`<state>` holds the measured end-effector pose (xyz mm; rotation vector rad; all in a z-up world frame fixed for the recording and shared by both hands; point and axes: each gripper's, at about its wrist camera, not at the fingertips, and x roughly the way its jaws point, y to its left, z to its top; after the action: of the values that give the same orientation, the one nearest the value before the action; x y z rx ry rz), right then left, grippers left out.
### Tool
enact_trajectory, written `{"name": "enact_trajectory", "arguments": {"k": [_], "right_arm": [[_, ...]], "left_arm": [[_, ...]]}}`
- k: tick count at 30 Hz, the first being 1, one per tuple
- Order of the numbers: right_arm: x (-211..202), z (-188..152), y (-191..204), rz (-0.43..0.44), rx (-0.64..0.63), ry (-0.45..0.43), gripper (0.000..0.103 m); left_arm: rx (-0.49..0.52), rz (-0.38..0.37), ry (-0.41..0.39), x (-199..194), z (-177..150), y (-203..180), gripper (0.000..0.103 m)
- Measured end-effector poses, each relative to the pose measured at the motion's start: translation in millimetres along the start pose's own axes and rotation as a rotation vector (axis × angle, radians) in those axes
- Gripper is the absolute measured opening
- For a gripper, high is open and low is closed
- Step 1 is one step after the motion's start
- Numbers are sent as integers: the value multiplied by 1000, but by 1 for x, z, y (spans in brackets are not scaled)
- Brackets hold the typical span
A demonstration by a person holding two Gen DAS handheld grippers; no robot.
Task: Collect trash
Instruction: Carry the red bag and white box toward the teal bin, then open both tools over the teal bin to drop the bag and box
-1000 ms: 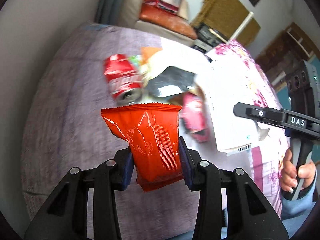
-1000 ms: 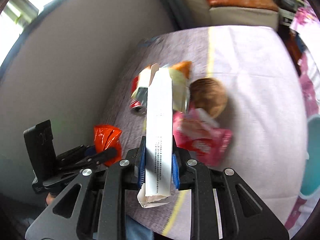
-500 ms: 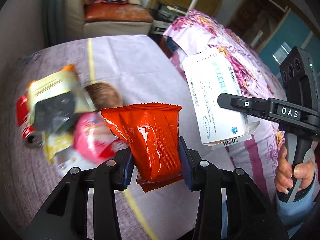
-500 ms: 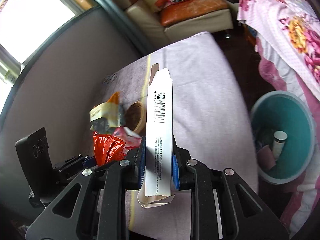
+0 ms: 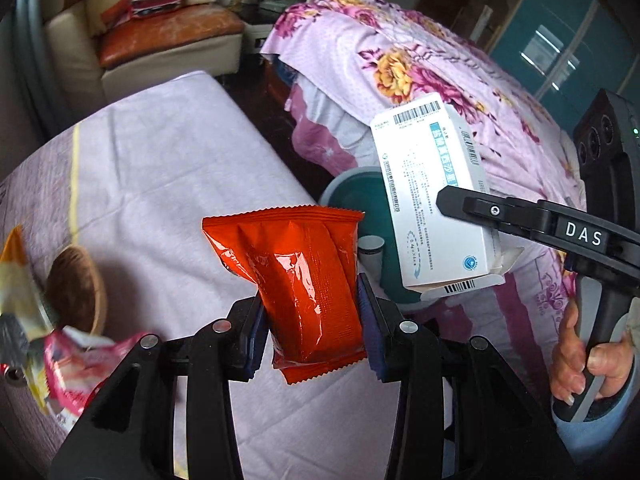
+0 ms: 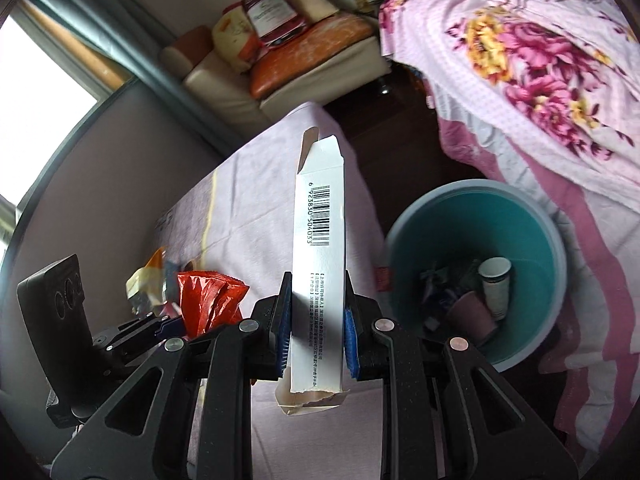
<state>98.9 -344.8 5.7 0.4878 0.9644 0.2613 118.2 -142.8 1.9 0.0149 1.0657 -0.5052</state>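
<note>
The glossy orange-red snack packet stands upright, crinkled, pinched at its lower half. The white carton – barcode showing, both end flaps open – stands upright too. The teal bin holds paper cups and scraps.

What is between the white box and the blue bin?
Nothing. In the right wrist view, only bare dark floor shows between the white box and the blue bin.

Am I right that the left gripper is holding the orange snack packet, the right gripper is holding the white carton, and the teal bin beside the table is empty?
Not quite: the teal bin is not empty. The right wrist view shows paper cups and other rubbish inside. The rest stands: the left gripper holds the orange snack packet and the right gripper holds the white carton.
</note>
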Motion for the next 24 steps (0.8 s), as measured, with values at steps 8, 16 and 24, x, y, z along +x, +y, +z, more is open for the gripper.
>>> {"name": "enact_trajectory", "arguments": {"k": [8,16,24], "right_arm": [[-19,4,-50,-93,60,-47,21],[-18,5,-94,-120,131,-43,21],[-14,6,-112,-139,158,-34,21]], "left_arm": [[55,-20,48,39,20,-38,41],[85,-20,100,75,36,-63,41],[101,-24,116,93,46,-75,44]]}}
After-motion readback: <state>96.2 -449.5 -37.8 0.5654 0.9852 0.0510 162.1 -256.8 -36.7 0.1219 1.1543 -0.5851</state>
